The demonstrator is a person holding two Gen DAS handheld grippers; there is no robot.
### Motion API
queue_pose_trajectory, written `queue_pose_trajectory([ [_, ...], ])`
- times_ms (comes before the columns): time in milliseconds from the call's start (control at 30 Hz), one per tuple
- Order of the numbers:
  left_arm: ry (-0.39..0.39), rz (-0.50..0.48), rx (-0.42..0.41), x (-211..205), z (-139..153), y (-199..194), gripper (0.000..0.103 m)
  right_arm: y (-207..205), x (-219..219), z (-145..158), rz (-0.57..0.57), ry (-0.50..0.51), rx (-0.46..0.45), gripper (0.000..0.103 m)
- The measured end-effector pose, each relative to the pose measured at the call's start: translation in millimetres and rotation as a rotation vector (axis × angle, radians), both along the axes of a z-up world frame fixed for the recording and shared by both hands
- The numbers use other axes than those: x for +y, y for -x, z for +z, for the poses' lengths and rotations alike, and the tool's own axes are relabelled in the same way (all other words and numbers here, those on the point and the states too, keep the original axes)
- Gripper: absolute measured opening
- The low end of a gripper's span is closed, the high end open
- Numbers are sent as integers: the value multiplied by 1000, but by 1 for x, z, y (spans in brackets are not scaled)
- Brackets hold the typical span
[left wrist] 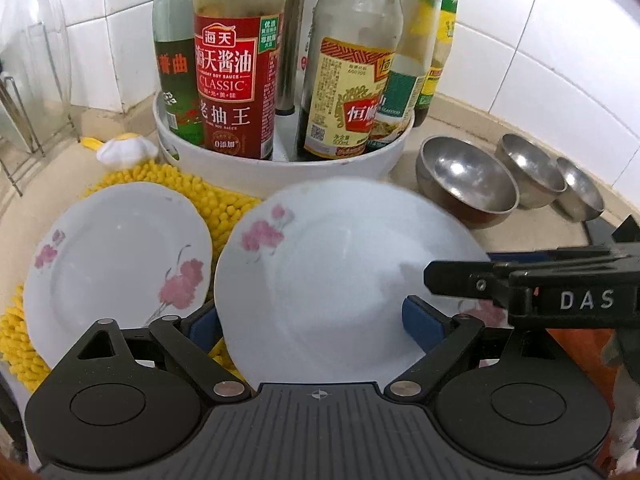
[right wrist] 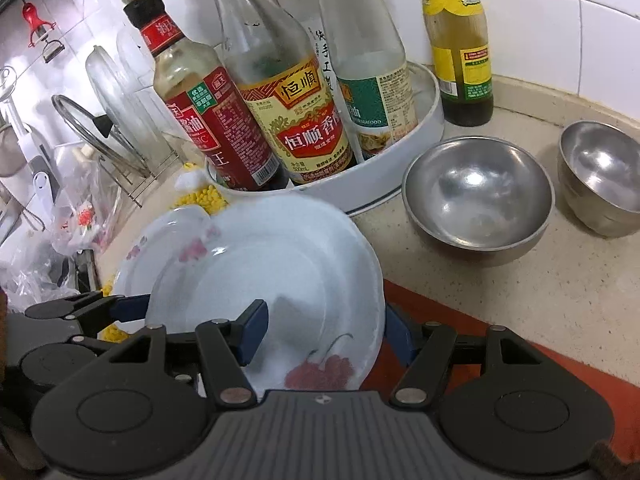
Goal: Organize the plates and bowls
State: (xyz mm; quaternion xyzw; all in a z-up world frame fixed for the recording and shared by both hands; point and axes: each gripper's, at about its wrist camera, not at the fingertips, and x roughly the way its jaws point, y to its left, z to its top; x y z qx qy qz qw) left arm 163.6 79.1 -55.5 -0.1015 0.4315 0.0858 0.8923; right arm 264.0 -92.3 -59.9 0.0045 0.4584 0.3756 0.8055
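Observation:
A white plate with pink flowers (left wrist: pixel 336 280) is held tilted above the counter. My left gripper (left wrist: pixel 316 324) is shut on its near rim, one blue pad under it and one on top. My right gripper (right wrist: pixel 324 332) is shut on the same plate (right wrist: pixel 276 276) from the other side; it shows at the right of the left wrist view. A second flowered plate (left wrist: pixel 116 268) lies on a yellow chenille mat (left wrist: pixel 168 178). Three steel bowls stand at the right: a large one (left wrist: pixel 466 188), a middle one (left wrist: pixel 530 176) and a small one (left wrist: pixel 580 196).
A white round tray (left wrist: pixel 280 168) of sauce bottles stands just behind the plates. A green-yellow bottle (right wrist: pixel 460 44) stands alone by the tiled wall. A wire rack with glass lids (right wrist: pixel 116 120) is at the left. A red counter edge (right wrist: pixel 520 360) runs below the right gripper.

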Motion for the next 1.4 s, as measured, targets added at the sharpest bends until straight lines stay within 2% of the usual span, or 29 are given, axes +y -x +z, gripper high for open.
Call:
queue_pose_trajectory([
  [267, 4, -51, 36, -12, -10, 0, 94, 7, -11, -5, -24, 31, 11, 59],
  [567, 6, -111, 18, -28, -7, 0, 95, 19, -34, 1, -77, 32, -1, 59],
  [1400, -25, -286, 38, -92, -17, 9, 94, 56, -106, -1, -228, 44, 0, 59],
])
